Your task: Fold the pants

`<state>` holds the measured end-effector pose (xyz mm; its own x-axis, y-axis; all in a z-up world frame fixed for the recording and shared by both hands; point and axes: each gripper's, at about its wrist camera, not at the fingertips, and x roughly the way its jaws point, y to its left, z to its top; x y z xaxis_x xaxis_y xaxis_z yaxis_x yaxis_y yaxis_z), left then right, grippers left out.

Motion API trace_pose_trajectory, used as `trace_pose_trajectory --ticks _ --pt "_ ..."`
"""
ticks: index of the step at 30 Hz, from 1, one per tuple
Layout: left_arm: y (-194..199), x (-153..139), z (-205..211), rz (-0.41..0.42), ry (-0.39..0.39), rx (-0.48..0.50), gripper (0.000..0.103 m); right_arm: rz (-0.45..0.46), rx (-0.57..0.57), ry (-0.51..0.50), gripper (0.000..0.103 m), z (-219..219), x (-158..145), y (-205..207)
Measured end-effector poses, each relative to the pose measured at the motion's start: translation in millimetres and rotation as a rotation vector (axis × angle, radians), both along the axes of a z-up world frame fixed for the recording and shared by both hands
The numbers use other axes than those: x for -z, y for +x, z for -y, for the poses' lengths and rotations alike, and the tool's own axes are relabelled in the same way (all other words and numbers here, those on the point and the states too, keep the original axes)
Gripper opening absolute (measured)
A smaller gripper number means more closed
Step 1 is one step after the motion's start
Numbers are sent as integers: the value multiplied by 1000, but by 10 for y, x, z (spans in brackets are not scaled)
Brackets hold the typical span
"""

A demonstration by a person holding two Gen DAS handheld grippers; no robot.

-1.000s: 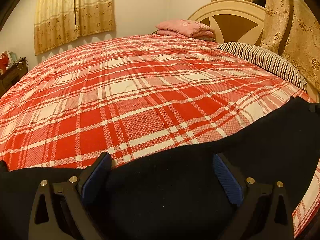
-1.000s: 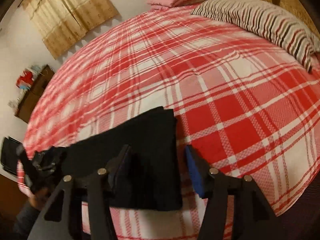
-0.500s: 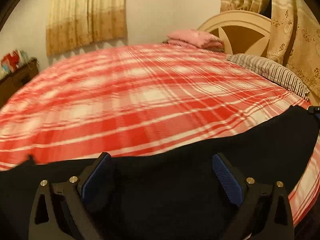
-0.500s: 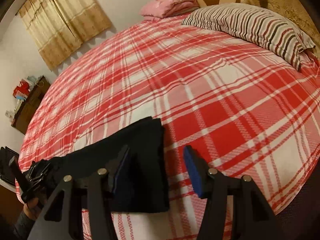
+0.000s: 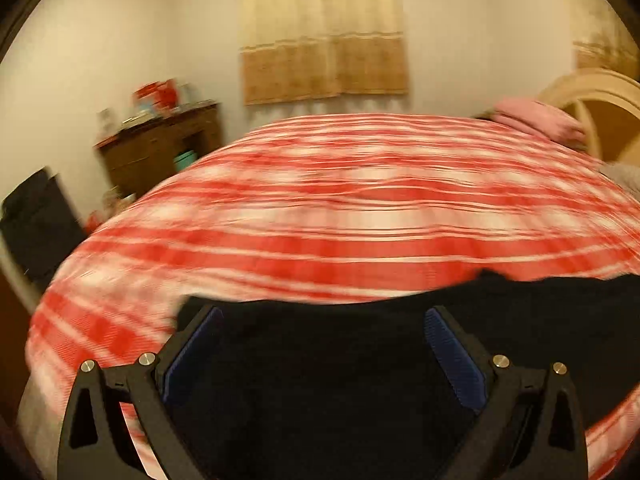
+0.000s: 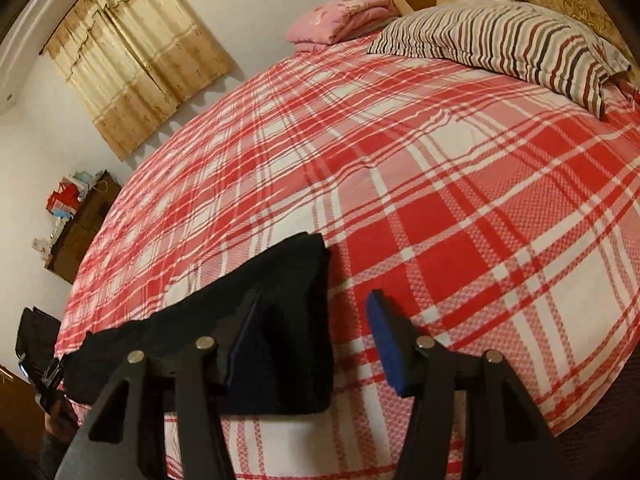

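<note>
The black pants point(image 6: 280, 320) lie folded lengthwise in a long band along the near edge of the red plaid bed point(image 6: 440, 184). My right gripper point(image 6: 312, 340) is open above their right end, its left finger over the cloth, its right finger over the bedspread. My left gripper point(image 5: 320, 344) is open just above the pants point(image 5: 320, 380), which fill the lower part of the blurred left wrist view. The left gripper also shows at the far left of the right wrist view point(image 6: 44, 376), by the pants' other end.
A striped pillow point(image 6: 500, 44) and a folded pink blanket point(image 6: 340, 20) lie by the headboard. A brown cabinet point(image 5: 160, 148) with clutter stands left of the bed under a curtained window point(image 5: 324, 32). A dark object point(image 5: 36, 220) sits by the bed's left corner.
My left gripper has swung to the left, so the cabinet and window now face it. My right gripper has drawn back slightly from the pants' right end. Both stay open.
</note>
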<state>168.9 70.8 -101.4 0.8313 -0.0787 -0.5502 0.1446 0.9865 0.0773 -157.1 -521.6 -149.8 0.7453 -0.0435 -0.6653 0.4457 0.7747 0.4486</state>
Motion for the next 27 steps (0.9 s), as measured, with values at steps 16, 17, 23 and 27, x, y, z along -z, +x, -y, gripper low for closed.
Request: trace_pose_trajectory --ticks 16,17,23,27 --pt "254 465 -873 -78 -52 -197 101 70 -48 59 32 49 158 142" --pt "248 448 -885 -77 -53 -196 101 68 -48 52 30 37 155 143" --pt "198 370 -1037 -43 -24 -227 101 87 -54 50 17 -27 125 118" --pt "164 402 -1144 -42 -33 -227 101 134 -39 41 16 -73 23 75"
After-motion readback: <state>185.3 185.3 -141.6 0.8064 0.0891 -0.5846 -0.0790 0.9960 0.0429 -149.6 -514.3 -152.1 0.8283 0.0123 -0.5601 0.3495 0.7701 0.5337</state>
